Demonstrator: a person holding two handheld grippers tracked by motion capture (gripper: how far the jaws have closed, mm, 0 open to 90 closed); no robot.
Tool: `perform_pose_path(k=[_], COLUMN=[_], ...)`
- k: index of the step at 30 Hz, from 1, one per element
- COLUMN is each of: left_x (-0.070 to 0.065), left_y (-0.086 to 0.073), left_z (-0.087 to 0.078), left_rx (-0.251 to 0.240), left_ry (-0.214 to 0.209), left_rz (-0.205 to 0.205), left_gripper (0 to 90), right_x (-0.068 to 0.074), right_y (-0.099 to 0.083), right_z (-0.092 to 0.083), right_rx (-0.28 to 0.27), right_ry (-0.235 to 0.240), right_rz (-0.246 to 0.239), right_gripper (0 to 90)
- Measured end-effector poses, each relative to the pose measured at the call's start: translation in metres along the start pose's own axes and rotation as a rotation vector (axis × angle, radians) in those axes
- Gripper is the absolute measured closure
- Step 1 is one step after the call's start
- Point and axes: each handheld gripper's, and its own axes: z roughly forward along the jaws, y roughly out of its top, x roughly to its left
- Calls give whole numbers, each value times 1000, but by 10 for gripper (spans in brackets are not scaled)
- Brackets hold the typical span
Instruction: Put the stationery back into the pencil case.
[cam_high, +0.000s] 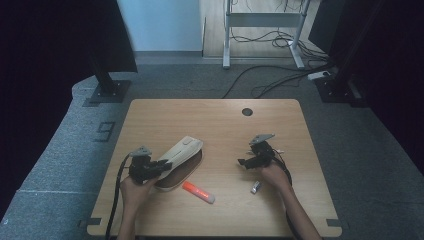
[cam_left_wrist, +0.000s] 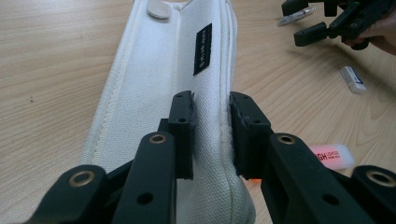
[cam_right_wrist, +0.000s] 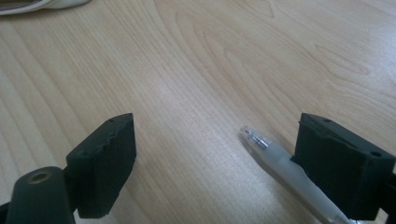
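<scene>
A white fabric pencil case (cam_high: 181, 152) lies at an angle on the wooden table (cam_high: 220, 120), left of centre. My left gripper (cam_high: 161, 168) is shut on its near end; in the left gripper view the pads pinch a ridge of the pencil case (cam_left_wrist: 154, 88) between the fingertips of that gripper (cam_left_wrist: 212, 121). My right gripper (cam_high: 246, 162) hovers over the table's right half with its jaws wide apart. In the right gripper view that gripper (cam_right_wrist: 217, 140) stands open, and a clear pen (cam_right_wrist: 275, 158) lies on the wood just inside its right jaw, untouched by the pads.
An orange highlighter (cam_high: 198, 192) lies near the front edge beside the case, and a small white eraser (cam_high: 256, 187) rests by the right hand. Both appear in the left gripper view, highlighter (cam_left_wrist: 334, 156) and eraser (cam_left_wrist: 352, 79). A dark cable hole (cam_high: 247, 111) sits at the table's back.
</scene>
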Motion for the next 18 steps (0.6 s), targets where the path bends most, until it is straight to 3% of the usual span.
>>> perform_pose_path(k=[5,9,13,18], left_x=[-1,0,0,-1], left_y=[0,0,0,0], left_z=[0,0,0,0], left_rx=[2,1,2,3], left_ry=[-1,-5,-6,-5], left_rz=[1,1,1,2], left_gripper=[716,716,715,715], right_x=[-6,-9,-3,5], right_y=[9,14,9,-2], right_z=[3,14,17,5], right_rx=[-29,0,9,-1], right_ry=[-18,-10,6,45], right_rz=[17,27,19,32], right_gripper=[125,125,121,133])
